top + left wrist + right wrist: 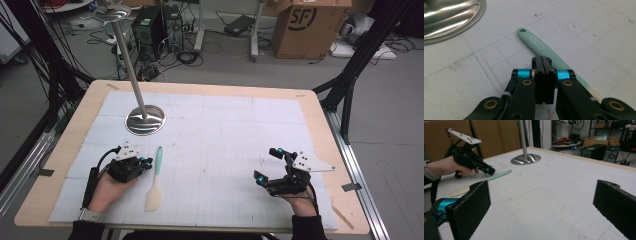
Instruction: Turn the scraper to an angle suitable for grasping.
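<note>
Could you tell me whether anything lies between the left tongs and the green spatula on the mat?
Nothing visible does. The left tongs sit shut right beside the spatula, at its green handle, with only bare white mat around them. The metal stand base lies farther back, out of the way.

Left claw (146,162) pressed closed; right claw (268,165) spread wide.

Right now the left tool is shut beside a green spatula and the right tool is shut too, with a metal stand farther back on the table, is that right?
Not quite: the right tool is open, its jaws wide apart in the right gripper view. The rest holds: the left tool is shut beside the green spatula, and the metal stand sits farther back.
</note>
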### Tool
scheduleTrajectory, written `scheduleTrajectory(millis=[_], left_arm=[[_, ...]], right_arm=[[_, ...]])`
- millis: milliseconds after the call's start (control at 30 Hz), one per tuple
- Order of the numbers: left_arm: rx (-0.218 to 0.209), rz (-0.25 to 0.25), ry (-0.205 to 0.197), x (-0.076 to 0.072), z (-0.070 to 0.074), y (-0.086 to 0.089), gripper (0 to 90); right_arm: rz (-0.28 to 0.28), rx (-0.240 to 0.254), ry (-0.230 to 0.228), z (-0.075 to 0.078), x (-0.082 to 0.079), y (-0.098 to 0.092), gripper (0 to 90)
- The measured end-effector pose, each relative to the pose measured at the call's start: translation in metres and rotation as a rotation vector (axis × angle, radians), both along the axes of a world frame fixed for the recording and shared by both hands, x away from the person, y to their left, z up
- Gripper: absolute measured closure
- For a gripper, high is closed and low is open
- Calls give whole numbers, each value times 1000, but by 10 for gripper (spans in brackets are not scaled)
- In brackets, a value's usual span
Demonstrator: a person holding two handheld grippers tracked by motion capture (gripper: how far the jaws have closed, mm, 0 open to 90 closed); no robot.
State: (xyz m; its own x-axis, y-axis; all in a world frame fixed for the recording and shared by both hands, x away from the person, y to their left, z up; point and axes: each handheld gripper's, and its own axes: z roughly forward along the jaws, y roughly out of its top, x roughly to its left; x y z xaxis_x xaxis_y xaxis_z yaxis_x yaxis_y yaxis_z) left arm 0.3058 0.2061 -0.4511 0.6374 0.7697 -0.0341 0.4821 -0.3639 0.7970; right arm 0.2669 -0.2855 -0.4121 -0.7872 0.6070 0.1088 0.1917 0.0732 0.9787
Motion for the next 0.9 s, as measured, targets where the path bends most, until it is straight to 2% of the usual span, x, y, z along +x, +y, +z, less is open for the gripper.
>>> scheduleTrajectory(millis=[67,167,467,667,733,900], left_arm=[[12,-17,-2,3,1,-1,899],[2,-31,14,7,1,-5,899],[12,-109,2,8,1,-36,898],[43,-234,-7,-2,3,-67,898],[37,-294,-1,-7,3,-77,898],[48,-387,-12,-19,3,-94,899]], right_arm=[[-1,3,0,0,0,0,3],[-4,3,1,0,0,-1,3],[0,-2,5,0,0,1,3],[1,2,6,0,0,0,3],[-2,4,5,0,0,0,3],[0,3,8,0,0,0,3]])
